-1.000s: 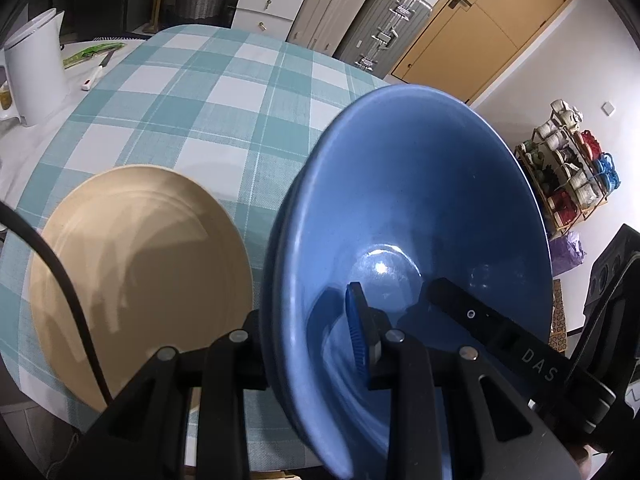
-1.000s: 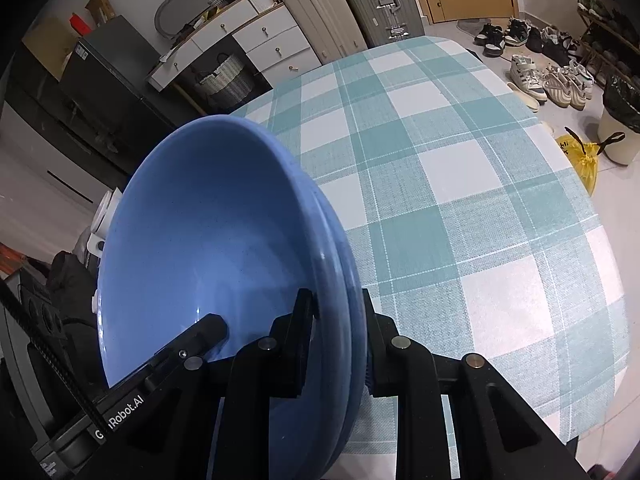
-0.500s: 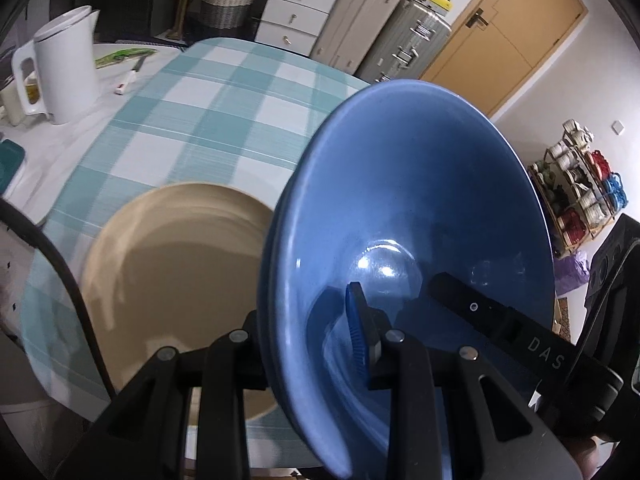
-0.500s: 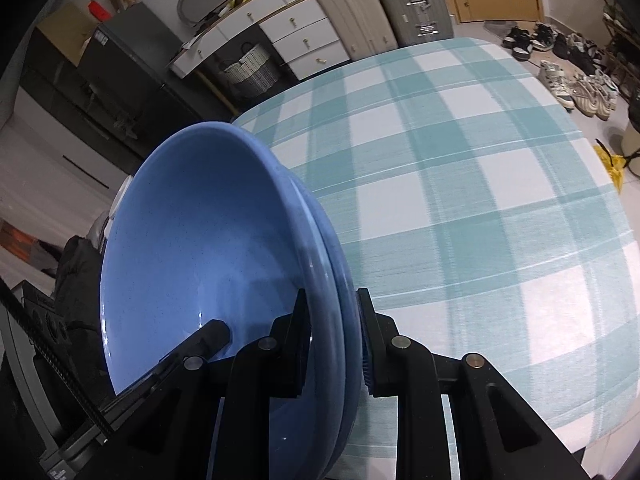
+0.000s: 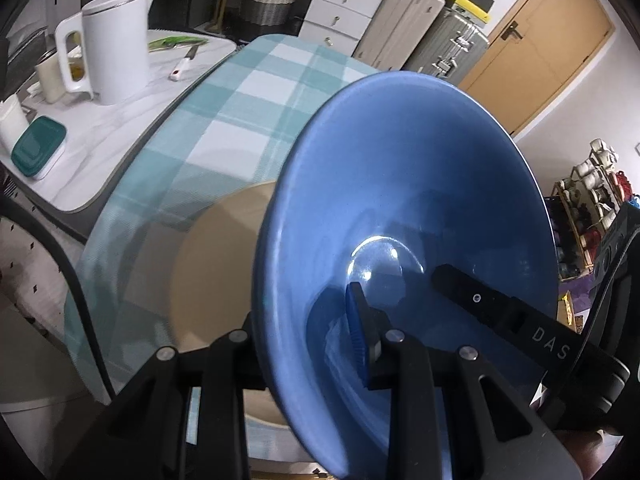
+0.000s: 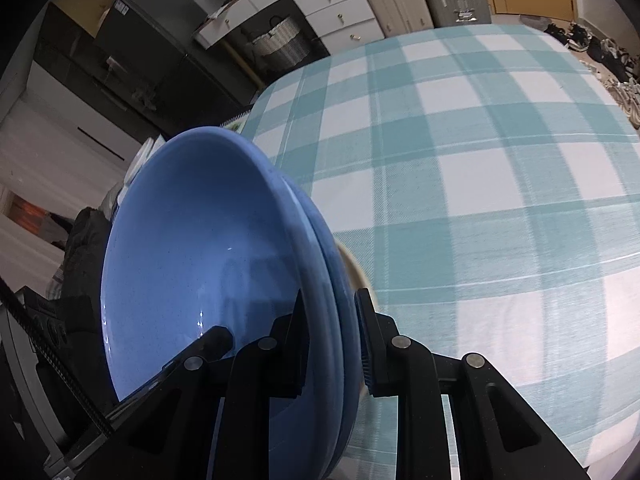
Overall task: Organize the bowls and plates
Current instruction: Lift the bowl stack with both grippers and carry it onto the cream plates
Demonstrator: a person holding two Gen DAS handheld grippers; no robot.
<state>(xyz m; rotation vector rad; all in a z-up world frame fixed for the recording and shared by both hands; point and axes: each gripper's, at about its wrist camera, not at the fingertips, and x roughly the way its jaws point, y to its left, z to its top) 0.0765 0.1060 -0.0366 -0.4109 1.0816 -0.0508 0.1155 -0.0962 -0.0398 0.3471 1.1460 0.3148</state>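
Observation:
Two nested blue bowls (image 5: 400, 184) hang tilted above the table, held between both grippers. My left gripper (image 5: 304, 332) is shut on their left rim, one blue pad inside the bowl and the other finger hidden behind it. My right gripper (image 6: 332, 328) is shut on the opposite rim of the blue bowls (image 6: 192, 264), a finger on each side. Each view shows a finger of the other gripper reaching into the bowl. A beige plate (image 5: 216, 272) lies on the checked tablecloth (image 5: 272, 92), partly under the bowls; only its edge (image 6: 356, 276) peeks out in the right wrist view.
A marble counter to the left holds a white kettle (image 5: 116, 40), a teal-lidded box (image 5: 38, 152) and a knife (image 5: 184, 64). White drawers, suitcases and a door stand behind the table. The checked cloth (image 6: 480, 160) stretches bare to the right.
Both grippers have carried the bowls leftward across the table. The beige plate now sits partly beneath them, and the kettle counter has come closer. Both grips are unchanged.

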